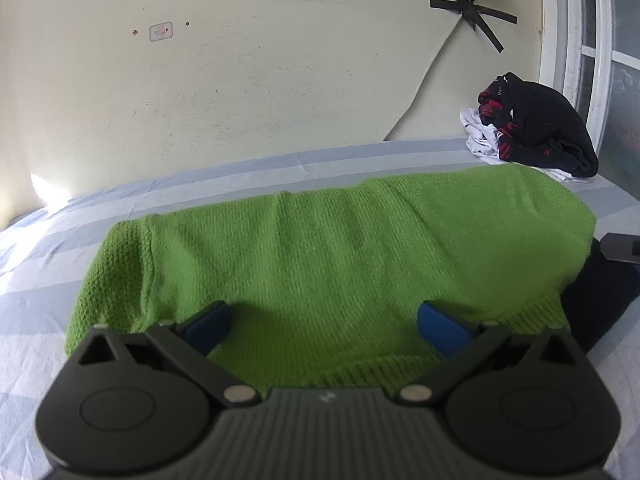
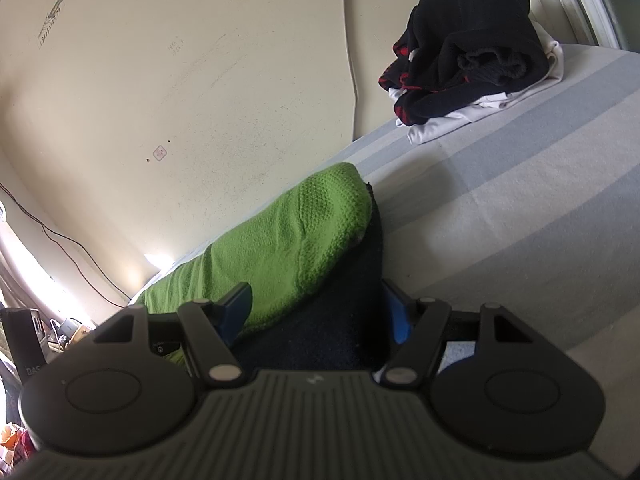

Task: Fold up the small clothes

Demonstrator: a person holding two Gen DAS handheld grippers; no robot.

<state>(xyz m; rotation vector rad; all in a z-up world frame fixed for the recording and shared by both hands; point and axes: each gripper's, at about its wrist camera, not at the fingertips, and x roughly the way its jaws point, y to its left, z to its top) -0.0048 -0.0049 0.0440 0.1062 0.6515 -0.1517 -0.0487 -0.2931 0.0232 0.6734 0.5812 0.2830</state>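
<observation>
A green knitted sweater lies folded on the striped bed sheet, on top of a dark navy garment. My left gripper is open, its blue pads resting low over the sweater's near ribbed hem. In the right wrist view the sweater lies to the left and the dark garment under it. My right gripper is open, the pads either side of the dark garment's edge, the left pad against the green sweater.
A pile of black, red and white clothes sits at the far right of the bed by the wall; it also shows in the right wrist view. A cable taped to the wall hangs down. A window frame stands at the right.
</observation>
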